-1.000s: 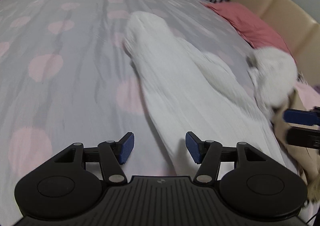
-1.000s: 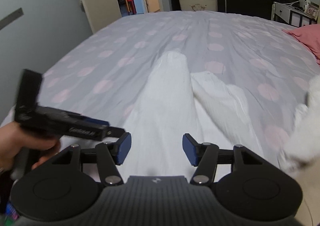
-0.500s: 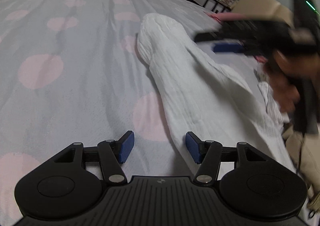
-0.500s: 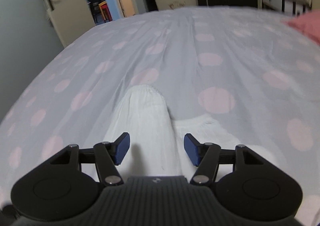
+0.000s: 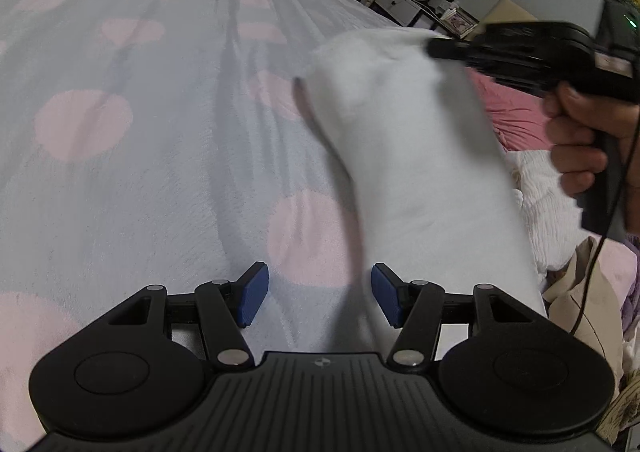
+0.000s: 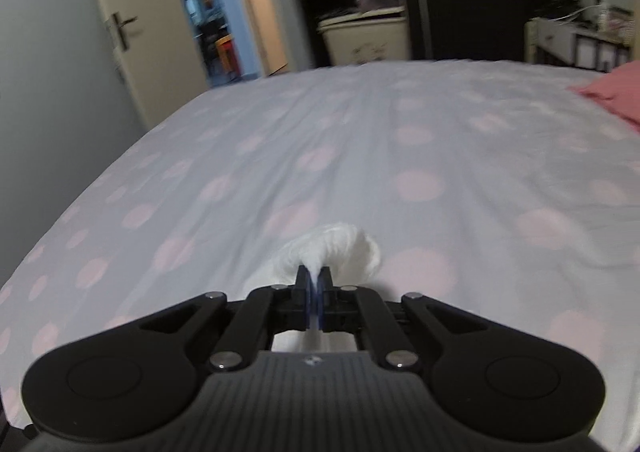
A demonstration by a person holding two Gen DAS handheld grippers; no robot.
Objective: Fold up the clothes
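Right tongs (image 6: 316, 294) pinched the white garment (image 5: 416, 156) lifted off the polka-dot bed (image 5: 160, 172), left tongs (image 5: 316, 298) spread, no readable writing.

Bed (image 5: 168, 172): pink-dotted sheet; white garment (image 5: 420, 172), pink pillow (image 5: 512, 112) on it.

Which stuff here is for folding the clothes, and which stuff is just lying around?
For the job:
white garment, its end pinched
right gripper, jaws shut on it
left gripper, jaws open
dotted bedsheet

Just lying about:
pink pillow
laundry bin
door
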